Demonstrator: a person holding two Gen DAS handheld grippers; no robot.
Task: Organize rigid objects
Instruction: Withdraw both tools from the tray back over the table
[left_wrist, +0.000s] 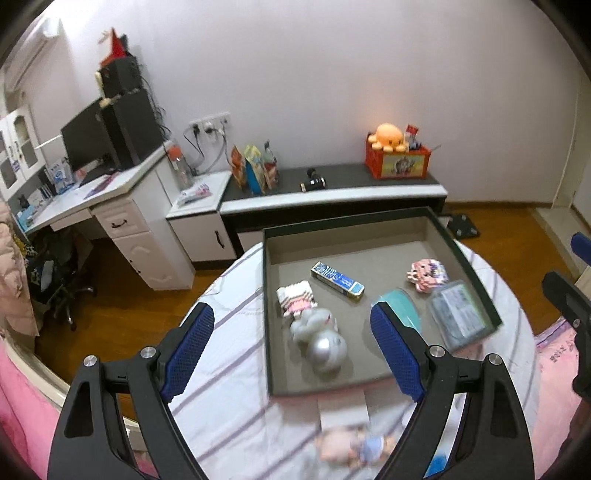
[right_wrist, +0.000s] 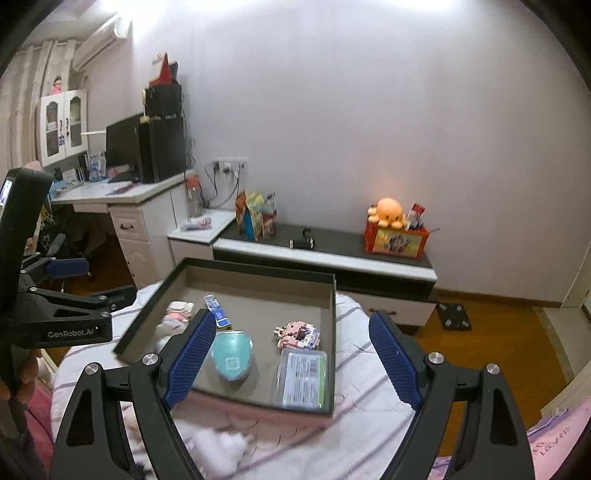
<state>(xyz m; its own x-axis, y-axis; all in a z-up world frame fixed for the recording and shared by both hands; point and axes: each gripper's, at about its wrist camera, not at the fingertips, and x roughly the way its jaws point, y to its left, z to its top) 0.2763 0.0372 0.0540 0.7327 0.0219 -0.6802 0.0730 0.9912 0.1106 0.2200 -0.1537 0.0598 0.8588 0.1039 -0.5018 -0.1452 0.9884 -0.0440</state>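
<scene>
Hovering above a bed covered in a striped sheet (left_wrist: 236, 406), the left gripper (left_wrist: 291, 345) and the right gripper (right_wrist: 291, 356) both hold their blue-padded fingers (left_wrist: 190, 347) spread wide; nothing is held in either pair.

Nearest the left wrist camera, a small doll-like figure (left_wrist: 354, 445) lies on the sheet just outside the box, blurred; it appears not yet sorted. In the right wrist view a pale soft shape (right_wrist: 225, 450) lies on the bed near the front edge of the box; what it is cannot be told.

Beyond these, a shallow dark-walled box (left_wrist: 269, 280) rests on the bed and serves as the collecting place. Inside it, from near to far: a silver figure (left_wrist: 319, 338); a clear plastic case (right_wrist: 303, 380) at the near right corner; a teal oval object (right_wrist: 232, 354); a pink-and-white block figure (left_wrist: 295, 297); a second pixel-block figure (right_wrist: 297, 334); a blue tin (left_wrist: 338, 280) lying diagonally.

Judged progress: most rigid items are already in the box; at least one figure on the sheet remains to be picked up and placed.

Farther off stand a low cabinet (left_wrist: 332, 194) against the wall with a red crate (left_wrist: 397, 160) topped by an orange plush octopus (left_wrist: 389, 136); a white desk (left_wrist: 96, 192) with a monitor (left_wrist: 83, 142) sits to the left.
</scene>
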